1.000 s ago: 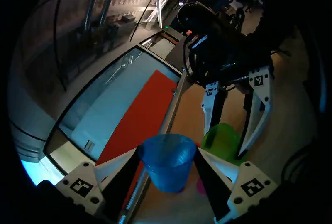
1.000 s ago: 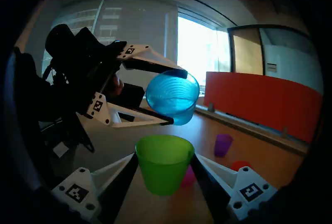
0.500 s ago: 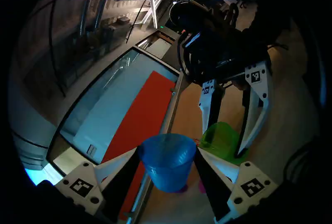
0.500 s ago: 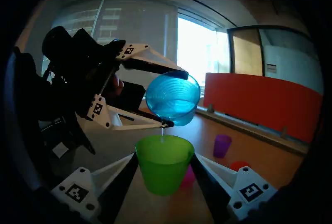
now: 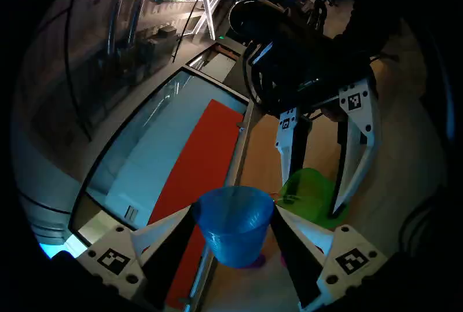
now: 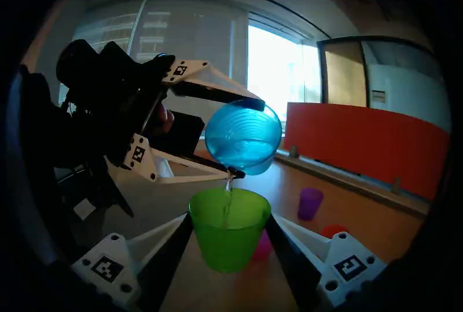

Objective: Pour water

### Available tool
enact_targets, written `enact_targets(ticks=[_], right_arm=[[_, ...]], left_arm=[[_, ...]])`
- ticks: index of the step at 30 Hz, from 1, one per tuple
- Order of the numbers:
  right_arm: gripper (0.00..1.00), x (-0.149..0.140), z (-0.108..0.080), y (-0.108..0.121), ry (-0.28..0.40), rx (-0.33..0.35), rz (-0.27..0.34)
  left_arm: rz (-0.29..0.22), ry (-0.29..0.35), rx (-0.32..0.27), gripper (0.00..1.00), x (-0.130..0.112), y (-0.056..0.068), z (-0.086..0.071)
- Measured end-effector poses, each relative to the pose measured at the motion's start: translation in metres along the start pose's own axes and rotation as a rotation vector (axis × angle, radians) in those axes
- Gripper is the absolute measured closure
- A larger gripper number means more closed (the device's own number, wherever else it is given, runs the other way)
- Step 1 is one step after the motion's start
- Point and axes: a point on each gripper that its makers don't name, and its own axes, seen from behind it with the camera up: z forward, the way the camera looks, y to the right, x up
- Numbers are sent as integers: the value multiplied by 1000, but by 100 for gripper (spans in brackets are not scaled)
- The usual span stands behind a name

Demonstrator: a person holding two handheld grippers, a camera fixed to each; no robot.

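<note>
Above green cup [image 6: 229, 237] gripped by R claw [image 6: 230, 219], L claw [image 5: 232, 213] grips tilted blue cup [image 6: 243, 135].

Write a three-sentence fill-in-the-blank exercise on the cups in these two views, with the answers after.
The pouring cup, tilted between the left gripper's fingers, is ____ in colour.
A thin stream of water falls from it into the ____ receiving cup, held by the right gripper.
In the right gripper view, the small cup standing on the table clear to the right of the receiving cup is ____.
Missing words: blue; green; purple.
</note>
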Motion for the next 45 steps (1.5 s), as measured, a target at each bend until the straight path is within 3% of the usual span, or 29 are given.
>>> enact_targets(ticks=[45], right_arm=[[9,2,-2,2,11,-11,-2]], left_arm=[[91,-4,4,12,5,0,0]])
